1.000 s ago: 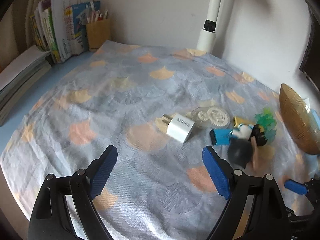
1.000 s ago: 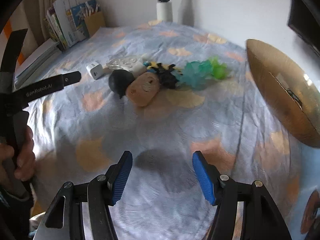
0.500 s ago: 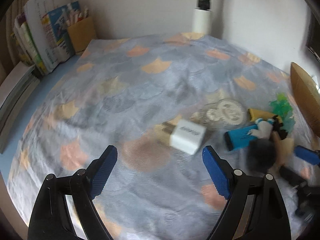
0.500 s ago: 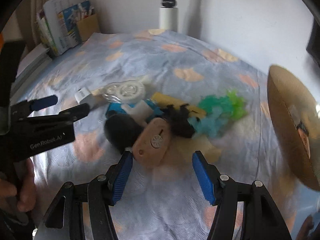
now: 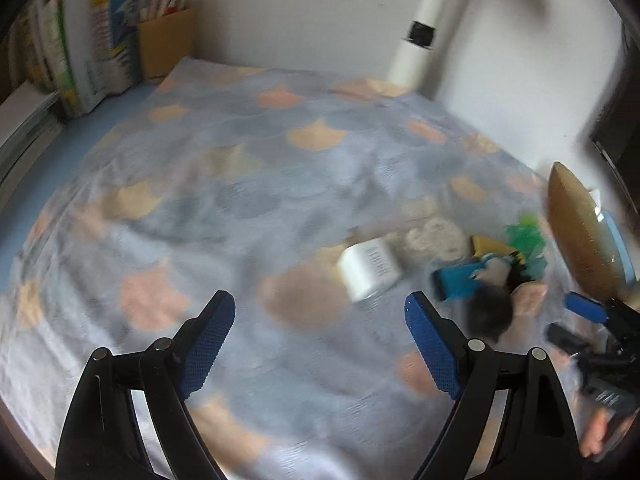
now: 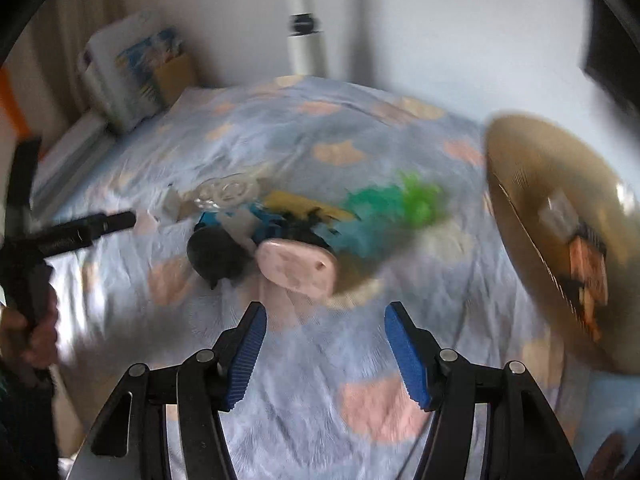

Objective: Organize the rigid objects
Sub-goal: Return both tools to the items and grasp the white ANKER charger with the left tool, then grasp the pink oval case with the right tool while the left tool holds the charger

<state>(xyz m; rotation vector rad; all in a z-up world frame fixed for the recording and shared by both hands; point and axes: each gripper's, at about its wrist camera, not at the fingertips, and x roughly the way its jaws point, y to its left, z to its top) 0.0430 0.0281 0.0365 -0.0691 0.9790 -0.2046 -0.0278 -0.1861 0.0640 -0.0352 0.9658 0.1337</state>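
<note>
A small heap of objects lies on the patterned cloth: a white charger cube [image 5: 370, 274], a clear gear-shaped piece [image 5: 434, 238], a blue block [image 5: 456, 286], a black round piece [image 6: 214, 254], a pink oval piece [image 6: 298, 266], a yellow piece [image 6: 298, 202] and a green tuft [image 6: 400, 202]. My left gripper [image 5: 320, 344] is open and empty, just short of the charger cube. My right gripper [image 6: 322, 354] is open and empty, just short of the pink oval piece. Both views are blurred.
A golden woven bowl [image 6: 560, 240] stands tilted at the right, something dark inside. Books [image 5: 60, 52] and a pencil holder [image 5: 166, 46] stand at the back left by the wall. A white post [image 5: 424, 36] rises at the back.
Both grippers have moved forward toward the heap, which looks nearer in both views. Jaws stay open. The objects have not moved.
</note>
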